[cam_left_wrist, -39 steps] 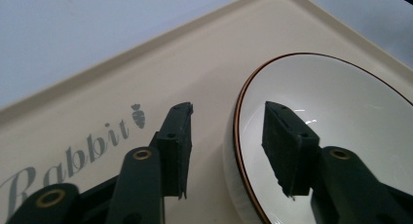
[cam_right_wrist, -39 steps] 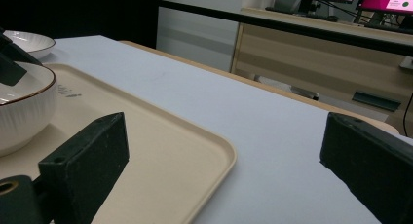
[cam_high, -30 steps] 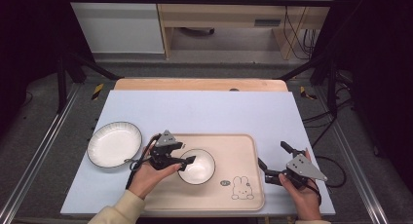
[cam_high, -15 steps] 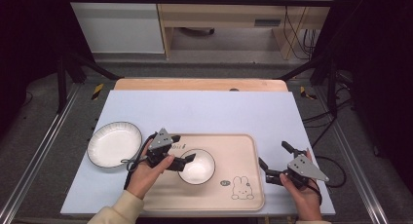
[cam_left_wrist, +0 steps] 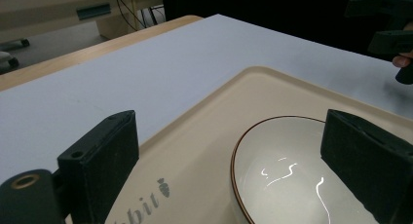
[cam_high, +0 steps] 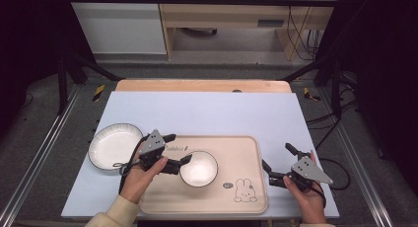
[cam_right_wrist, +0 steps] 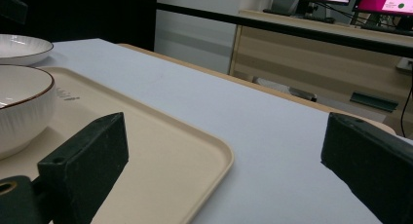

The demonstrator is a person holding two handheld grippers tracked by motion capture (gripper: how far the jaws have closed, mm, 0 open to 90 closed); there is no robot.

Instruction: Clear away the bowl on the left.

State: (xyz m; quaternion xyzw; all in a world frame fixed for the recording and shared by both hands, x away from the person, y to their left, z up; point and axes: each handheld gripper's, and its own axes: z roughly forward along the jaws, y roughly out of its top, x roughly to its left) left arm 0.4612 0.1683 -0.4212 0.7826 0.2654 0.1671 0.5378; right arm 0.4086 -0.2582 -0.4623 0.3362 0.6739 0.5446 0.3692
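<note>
1. Two grippers, jaws spread wide, grip nothing: left gripper (cam_high: 178, 150), jaws just opened, straddles the bowl (cam_high: 198, 168) rim; right gripper (cam_high: 276, 164) idles beside the tray (cam_high: 246, 148).
2. Bowl rests on tray; withdrawing carelessly could nudge it.
3. Plate (cam_high: 114, 145) on counter (cam_high: 207, 111), farther left, obstructs nothing.

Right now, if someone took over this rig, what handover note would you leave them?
Left gripper: fingers have just been opening and stand wide at the rim of the bowl, nothing pinched between them.
Right gripper: open, holding nothing, off the right edge of the tray.
Things: the bowl sits on the tray, left of the rabbit print; the plate lies on the white mat left of the tray.
Done: bowl placed on the tray and let go.
Left: probably the plate, not yet touched.
</note>
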